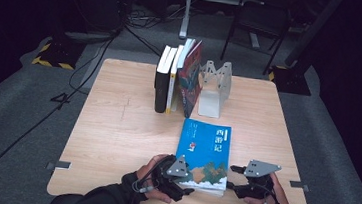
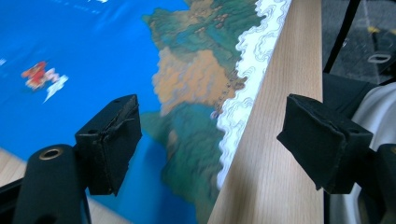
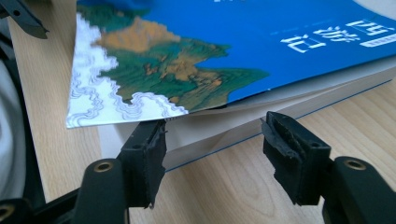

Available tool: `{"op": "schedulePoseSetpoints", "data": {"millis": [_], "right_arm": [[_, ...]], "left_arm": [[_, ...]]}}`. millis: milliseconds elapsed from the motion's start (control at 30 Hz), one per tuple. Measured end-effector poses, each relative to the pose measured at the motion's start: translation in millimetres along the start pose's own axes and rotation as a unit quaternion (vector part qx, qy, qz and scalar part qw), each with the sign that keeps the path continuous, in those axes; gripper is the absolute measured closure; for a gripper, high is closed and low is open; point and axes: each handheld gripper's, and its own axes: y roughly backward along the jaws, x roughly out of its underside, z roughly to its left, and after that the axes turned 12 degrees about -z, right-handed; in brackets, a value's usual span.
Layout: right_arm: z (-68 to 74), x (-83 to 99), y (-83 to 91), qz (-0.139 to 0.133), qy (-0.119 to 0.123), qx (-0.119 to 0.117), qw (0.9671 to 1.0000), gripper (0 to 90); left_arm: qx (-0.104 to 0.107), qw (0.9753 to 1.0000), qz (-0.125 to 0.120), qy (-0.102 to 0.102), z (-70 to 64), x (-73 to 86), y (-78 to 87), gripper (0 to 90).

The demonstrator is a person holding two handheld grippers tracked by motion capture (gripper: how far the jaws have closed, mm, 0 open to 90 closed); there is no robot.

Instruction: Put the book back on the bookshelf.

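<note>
A blue book (image 1: 205,144) with a painted landscape and white title characters lies flat near the table's front edge. My left gripper (image 1: 187,184) is at its near left corner and my right gripper (image 1: 232,177) at its near right side. In the left gripper view, the left gripper (image 2: 212,121) is open, one jaw over the blue cover (image 2: 93,56) and the other over bare wood. In the right gripper view, the right gripper (image 3: 215,135) is open, level with the book's page edge (image 3: 210,135) near the corner, with the cover (image 3: 196,51) curling up slightly above the pages.
Several upright books (image 1: 173,78) lean against a metal bookend (image 1: 215,85) at the back middle of the wooden table (image 1: 116,126). A chair (image 1: 260,19) and cables (image 1: 87,68) are on the grey floor beyond. Bare wood lies left of the blue book.
</note>
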Motion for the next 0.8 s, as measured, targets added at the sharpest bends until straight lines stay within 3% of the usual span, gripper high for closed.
{"op": "schedulePoseSetpoints", "data": {"millis": [67, 100, 233, 333, 567, 667, 800], "right_arm": [[0.3, 1.8, -0.1, 0.014, 0.003, -0.003, 0.9999, 38.7], [-1.1, 8.7, 1.3, 0.032, -0.004, -0.012, 0.9994, 37.6], [-2.8, 22.1, -0.5, 0.058, -0.02, -0.037, 0.9974, 36.4], [0.2, 21.4, -4.4, 0.062, -0.012, -0.033, 0.9975, 36.3], [2.2, 19.6, -4.0, 0.046, -0.009, -0.033, 0.9984, 35.5], [1.5, 14.1, 0.0, 0.018, -0.017, -0.032, 0.9992, 35.9], [4.1, 6.6, -1.1, 0.003, -0.003, -0.017, 0.9998, 35.8]], "left_arm": [[0.007, 0.9999, 0.007, -0.008, -4.5, -2.0, -5.9, 20.3], [0.013, 0.9998, 0.01, -0.009, -6.3, -2.7, -8.7, 20.3], [0.02, 0.9997, 0.011, -0.006, -7.1, -3.2, -12.2, 20.3], [0.021, 0.9997, 0.013, -0.009, -7.5, -3.1, -13.9, 20.3], [0.02, 0.9997, 0.015, -0.008, -5.5, -0.7, -15.7, 20.4], [0.019, 0.9996, 0.018, -0.007, -6.2, -0.9, -16.1, 20.0], [0.018, 0.9996, 0.02, -0.011, -7.2, -2.3, -19.0, 19.9]]}}
